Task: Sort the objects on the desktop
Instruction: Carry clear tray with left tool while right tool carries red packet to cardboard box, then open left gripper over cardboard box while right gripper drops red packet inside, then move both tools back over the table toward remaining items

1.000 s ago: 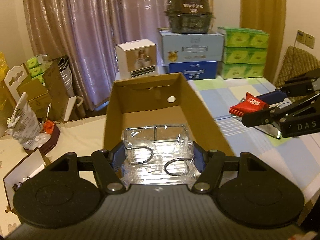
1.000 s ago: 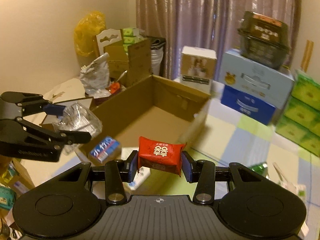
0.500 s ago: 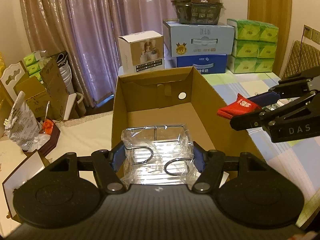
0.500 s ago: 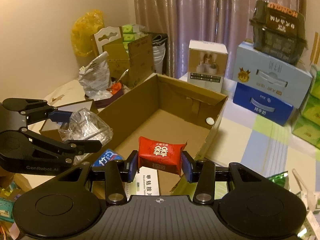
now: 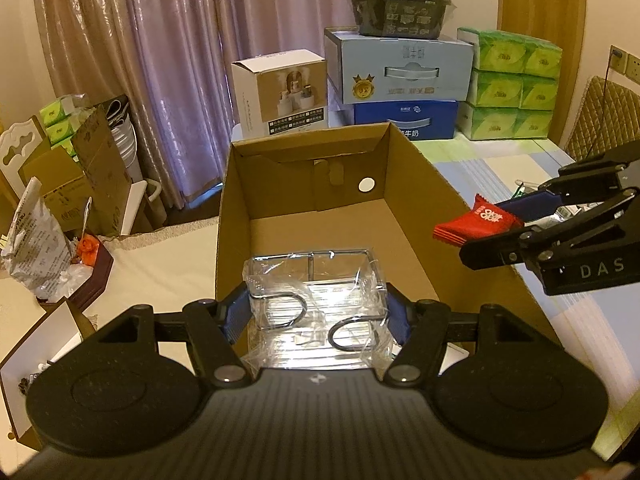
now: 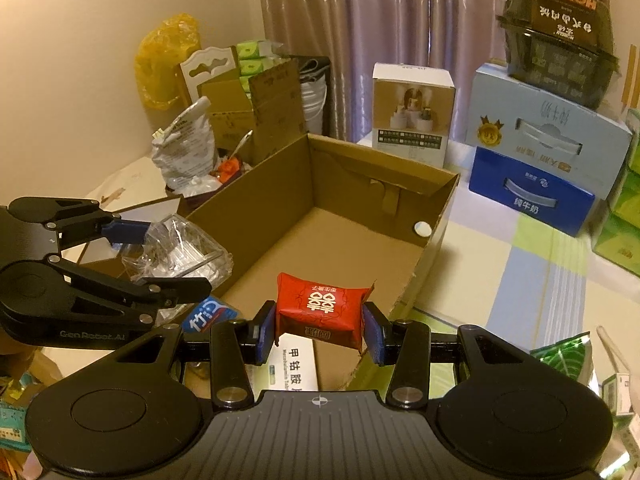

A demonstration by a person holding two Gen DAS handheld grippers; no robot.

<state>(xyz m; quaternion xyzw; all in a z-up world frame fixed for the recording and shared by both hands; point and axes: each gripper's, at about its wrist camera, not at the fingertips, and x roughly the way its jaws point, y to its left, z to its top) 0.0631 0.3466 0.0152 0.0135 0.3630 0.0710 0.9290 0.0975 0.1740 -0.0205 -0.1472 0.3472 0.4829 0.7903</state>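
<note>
Both tools are loaded and positioned at the open cardboard box [image 5: 336,216], which stands on the table [image 6: 500,264] towards its far edge, in front of stacked cartons.

Left tool [image 5: 316,312]: pinching a clear plastic-wrapped wire rack [image 5: 316,300] between its blue pads. The rack hangs over the near end of the box interior, above the floor, not resting on it.

Right tool [image 6: 320,320]: pinching a red snack packet [image 6: 320,308] across its width. In the left wrist view this tool sits at the right wall of the box, with the packet's tip about over the rim.

Change noted: over the last second both tools have advanced towards the box. The red packet, previously out over the striped cloth to the right of the box, has moved in to the right wall. From the right wrist view the box interior now fills the area directly ahead of the packet, where it earlier lay further off. The rack has stayed over the near end, with more of the box floor now visible beyond it.

Assessment: both items appear to be in the delivery stage. Two items already lie at the near end of the box, a blue-and-white packet [image 6: 210,314] and a white medicine carton [image 6: 296,364]. Release has not occurred; both grips remain closed on their loads.
</note>
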